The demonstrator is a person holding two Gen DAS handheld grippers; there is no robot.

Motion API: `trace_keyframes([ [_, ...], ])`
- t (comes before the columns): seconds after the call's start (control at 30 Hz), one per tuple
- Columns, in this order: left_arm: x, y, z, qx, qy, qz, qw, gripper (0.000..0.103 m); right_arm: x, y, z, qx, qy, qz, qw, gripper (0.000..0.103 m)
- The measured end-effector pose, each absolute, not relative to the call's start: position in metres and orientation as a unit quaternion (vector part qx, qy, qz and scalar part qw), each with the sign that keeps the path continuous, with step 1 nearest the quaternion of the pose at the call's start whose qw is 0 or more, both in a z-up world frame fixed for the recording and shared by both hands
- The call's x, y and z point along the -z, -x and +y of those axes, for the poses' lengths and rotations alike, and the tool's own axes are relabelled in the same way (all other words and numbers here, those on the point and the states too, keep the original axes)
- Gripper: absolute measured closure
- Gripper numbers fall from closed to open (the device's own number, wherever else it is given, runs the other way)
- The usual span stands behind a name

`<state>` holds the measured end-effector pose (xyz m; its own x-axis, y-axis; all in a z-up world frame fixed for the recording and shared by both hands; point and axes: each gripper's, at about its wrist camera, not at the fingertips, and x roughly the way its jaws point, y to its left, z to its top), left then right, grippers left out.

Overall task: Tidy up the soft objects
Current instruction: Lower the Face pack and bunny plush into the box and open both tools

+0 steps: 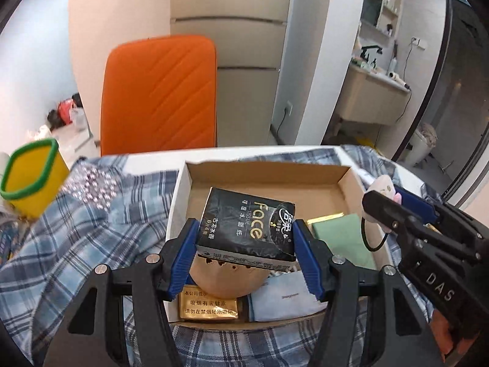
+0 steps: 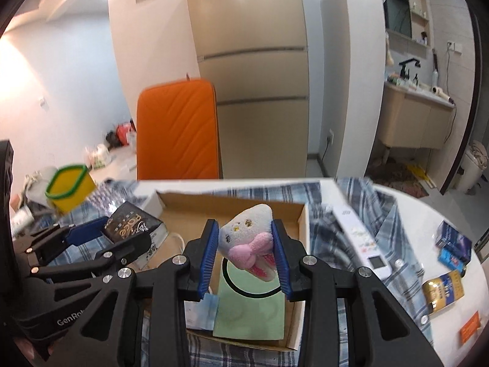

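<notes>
A tall beige fridge [image 2: 253, 61] and an orange chair back [image 1: 160, 94] fill the background, with a washbasin alcove at about two o'clock, and in front of them stands a white table [image 2: 397, 195] draped with a blue checked shirt [image 1: 79, 229]. At the middle of the table lies an open cardboard box [image 1: 269, 177], its far half bare. In its near half lie a green pad [image 2: 250, 309], a pale blue packet [image 1: 284, 298] and a gold foil packet [image 1: 209, 305], with a brown rounded thing beside them that cannot be made out. So some items seem already stowed, though the job is judged well short of done. The left gripper [image 1: 244, 244] is clamped on a black tissue pack [image 1: 247, 226], held above the box's near edge at six o'clock. The right gripper [image 2: 244, 253] is closed on a small white plush toy [image 2: 247, 235] with a pink bow, hanging over the green pad. Both items look ready to be set into the box. Outside the box, a yellow cup [image 1: 33, 177] sits at nine o'clock, a white remote [image 2: 363, 244] at three o'clock, and blue boxes [image 2: 452, 247] and a gold pack [image 2: 443, 290] at four o'clock. Whether any of these count as soft things still to sort cannot be told.
</notes>
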<state>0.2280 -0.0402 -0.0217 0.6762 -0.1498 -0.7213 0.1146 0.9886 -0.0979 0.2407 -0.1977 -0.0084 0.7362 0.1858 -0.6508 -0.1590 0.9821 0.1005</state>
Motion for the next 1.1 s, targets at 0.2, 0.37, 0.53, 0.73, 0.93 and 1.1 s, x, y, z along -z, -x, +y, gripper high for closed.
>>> trace_keyframes([
  [0.2, 0.038, -0.235, -0.037, 0.063, 0.027, 0.418, 0.906, 0.043, 0.039, -0.253, -0.197, -0.104, -0.027, 0.387, 0.916, 0.066],
  [0.37, 0.046, -0.237, -0.034, 0.067, 0.027, 0.424, 0.903, 0.042, 0.052, -0.257, -0.195, -0.107, -0.022, 0.403, 0.909, 0.066],
  [0.53, 0.049, -0.238, -0.037, 0.068, 0.025, 0.426, 0.902, 0.038, 0.061, -0.261, -0.194, -0.109, -0.022, 0.412, 0.904, 0.066],
  [0.73, 0.049, -0.236, -0.036, 0.074, 0.026, 0.418, 0.905, 0.033, 0.061, -0.260, -0.196, -0.115, -0.028, 0.411, 0.904, 0.059],
  [0.93, 0.035, -0.225, -0.036, 0.070, 0.021, 0.378, 0.923, 0.020, 0.057, -0.259, -0.200, -0.112, -0.030, 0.402, 0.908, 0.049],
  [1.1, 0.017, -0.216, -0.029, 0.064, 0.022, 0.343, 0.937, 0.020, 0.044, -0.251, -0.203, -0.105, -0.024, 0.383, 0.917, 0.049],
])
